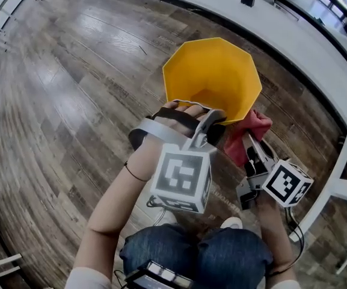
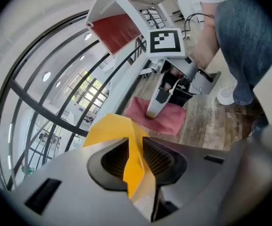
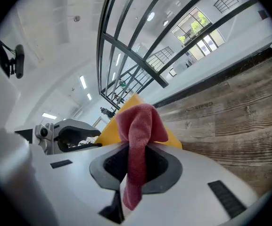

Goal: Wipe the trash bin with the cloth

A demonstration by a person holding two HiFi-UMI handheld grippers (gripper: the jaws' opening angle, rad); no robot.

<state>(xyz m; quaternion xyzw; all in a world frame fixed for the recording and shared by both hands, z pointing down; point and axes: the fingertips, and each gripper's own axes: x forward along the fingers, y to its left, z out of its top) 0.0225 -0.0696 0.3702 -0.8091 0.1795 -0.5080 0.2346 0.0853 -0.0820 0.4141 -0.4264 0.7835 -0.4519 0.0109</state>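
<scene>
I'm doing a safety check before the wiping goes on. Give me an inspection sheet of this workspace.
Surface: brown wood-plank floor.
Job's things: yellow octagonal plastic trash bin, its open top facing the head view; red cloth beside its outer wall, contact unclear.
Clutter: nothing seen.
Grippers: left gripper closed on the bin's rim; right gripper closed on the cloth.
Cables: black cable by the person's right hand.
Surroundings: white curved counter beyond the bin.

Floor [image 1: 71,83] left of trash bin [image 1: 212,71] open; counter [image 1: 293,35] hems right.
</scene>
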